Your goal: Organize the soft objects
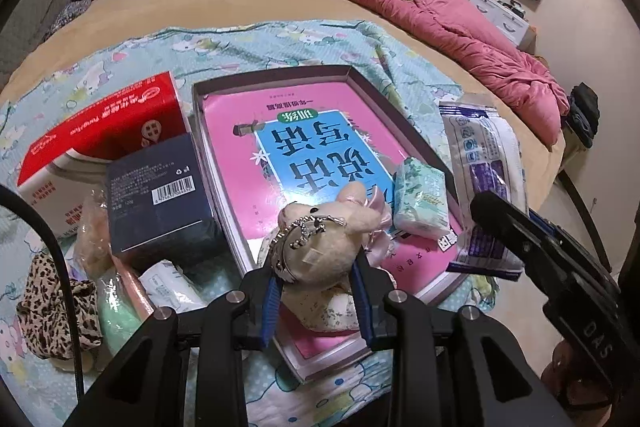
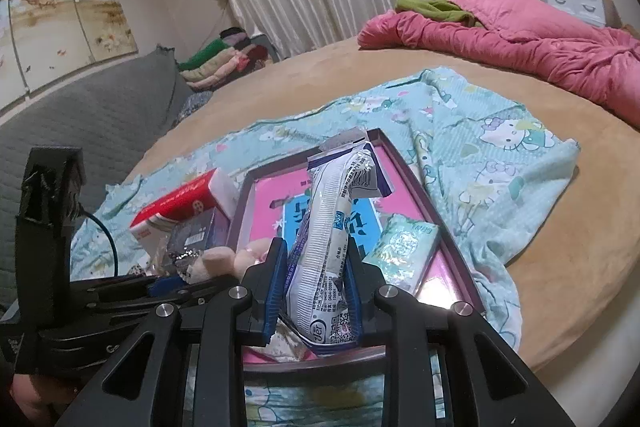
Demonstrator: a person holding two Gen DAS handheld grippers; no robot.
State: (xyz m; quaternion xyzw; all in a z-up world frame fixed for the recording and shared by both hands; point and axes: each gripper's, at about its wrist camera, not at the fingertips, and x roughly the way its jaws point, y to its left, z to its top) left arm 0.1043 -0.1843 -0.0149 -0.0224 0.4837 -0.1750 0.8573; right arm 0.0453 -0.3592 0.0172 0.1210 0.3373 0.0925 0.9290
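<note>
My left gripper (image 1: 316,267) is shut on a cream plush bear (image 1: 332,239) with a metal key ring, held over the near end of a shallow box tray (image 1: 360,75) lined with a pink book. A small green tissue pack (image 1: 420,197) lies in the tray to the right; it also shows in the right wrist view (image 2: 402,247). My right gripper (image 2: 316,263) is shut on a white and purple plastic packet (image 2: 332,235), held upright over the tray (image 2: 404,163). That packet also shows right of the tray in the left wrist view (image 1: 486,163).
A red and white box (image 1: 100,131) and a dark blue box (image 1: 160,195) stand left of the tray. A leopard-print cloth (image 1: 52,307), a green pack (image 1: 116,311) and a bagged item lie at near left. All rest on a Hello Kitty sheet (image 2: 500,155). A pink quilt (image 2: 540,39) lies far right.
</note>
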